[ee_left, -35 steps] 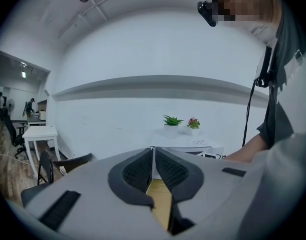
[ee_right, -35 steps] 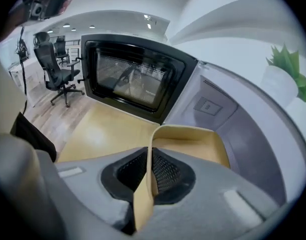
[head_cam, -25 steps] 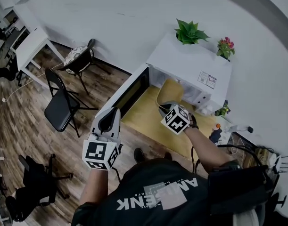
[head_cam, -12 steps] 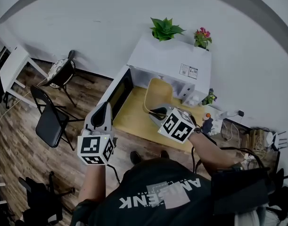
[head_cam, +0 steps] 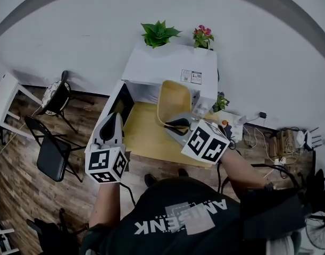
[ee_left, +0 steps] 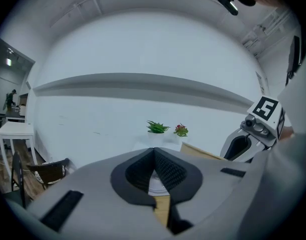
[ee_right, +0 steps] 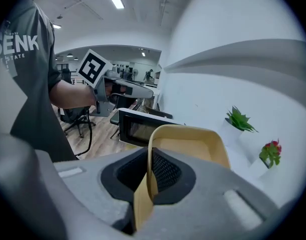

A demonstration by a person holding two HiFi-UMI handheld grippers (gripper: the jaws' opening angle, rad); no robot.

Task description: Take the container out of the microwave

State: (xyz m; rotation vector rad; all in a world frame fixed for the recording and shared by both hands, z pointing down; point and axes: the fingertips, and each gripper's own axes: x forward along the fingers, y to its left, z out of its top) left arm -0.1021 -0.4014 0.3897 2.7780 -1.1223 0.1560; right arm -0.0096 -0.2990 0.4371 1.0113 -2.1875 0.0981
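The right gripper clamps the tan container by its rim, outside the microwave — left gripper closed, empty.

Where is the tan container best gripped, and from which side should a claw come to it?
Grip the thin side wall at the rim, one pad inside and one outside, as the right claw does. The container is a wide, shallow open tray, likely too broad to span, so only the wall fits. Approach the near edge over its open top.
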